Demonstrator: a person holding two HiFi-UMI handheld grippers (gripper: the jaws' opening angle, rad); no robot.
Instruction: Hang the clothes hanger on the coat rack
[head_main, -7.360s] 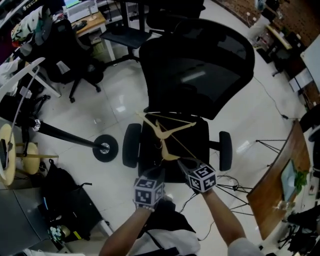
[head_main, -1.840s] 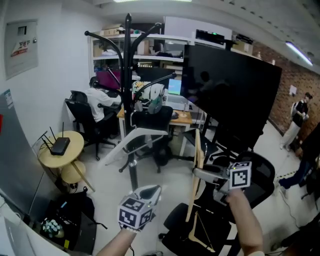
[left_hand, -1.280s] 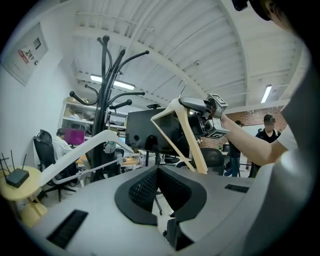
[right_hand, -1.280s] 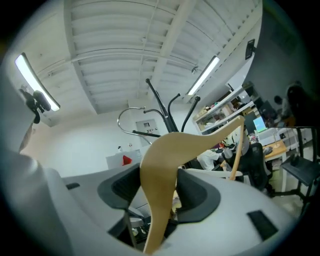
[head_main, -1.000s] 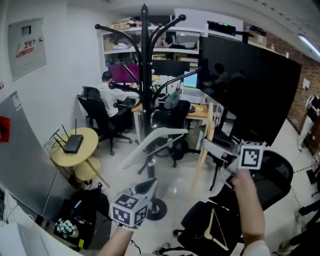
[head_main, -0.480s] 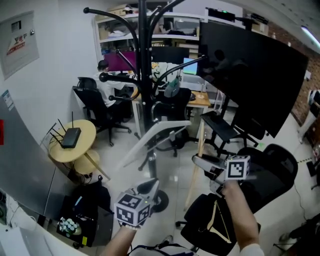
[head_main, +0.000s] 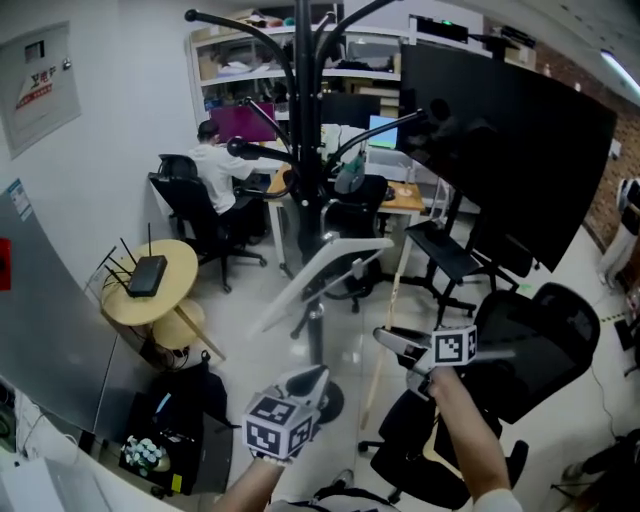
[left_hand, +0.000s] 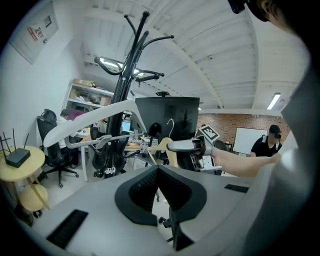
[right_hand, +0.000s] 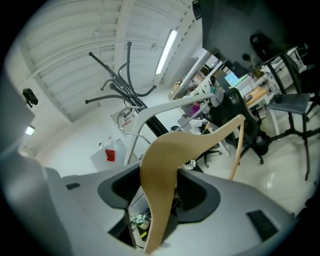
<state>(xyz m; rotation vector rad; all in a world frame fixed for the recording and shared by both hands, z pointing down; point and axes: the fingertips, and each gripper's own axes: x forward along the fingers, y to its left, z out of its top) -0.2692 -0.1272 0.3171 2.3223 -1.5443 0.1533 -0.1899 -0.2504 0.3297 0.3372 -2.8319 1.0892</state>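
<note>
The black coat rack (head_main: 312, 150) stands straight ahead, its curved hooks at the top. A white hanger (head_main: 330, 272) hangs tilted on its pole. My right gripper (head_main: 385, 338) is shut on a wooden clothes hanger (head_main: 388, 310), which hangs upright to the right of the rack and apart from it. In the right gripper view the wooden hanger (right_hand: 165, 160) fills the jaws, with the rack (right_hand: 125, 75) behind. My left gripper (head_main: 312, 378) sits low and centre, shut with nothing in it. Seen from the left gripper view, the right gripper (left_hand: 172, 146) and the hanger's metal hook (left_hand: 171, 125) lie beside the rack (left_hand: 123, 80).
A round wooden table (head_main: 150, 290) with a black router stands to the left. A person (head_main: 215, 165) sits at a desk behind the rack. A large black screen (head_main: 510, 150) on a stand and a black office chair (head_main: 520, 350) are on the right.
My right gripper has come down with the wooden hanger and drifted left toward the rack's pole. My left gripper has sunk a little.
</note>
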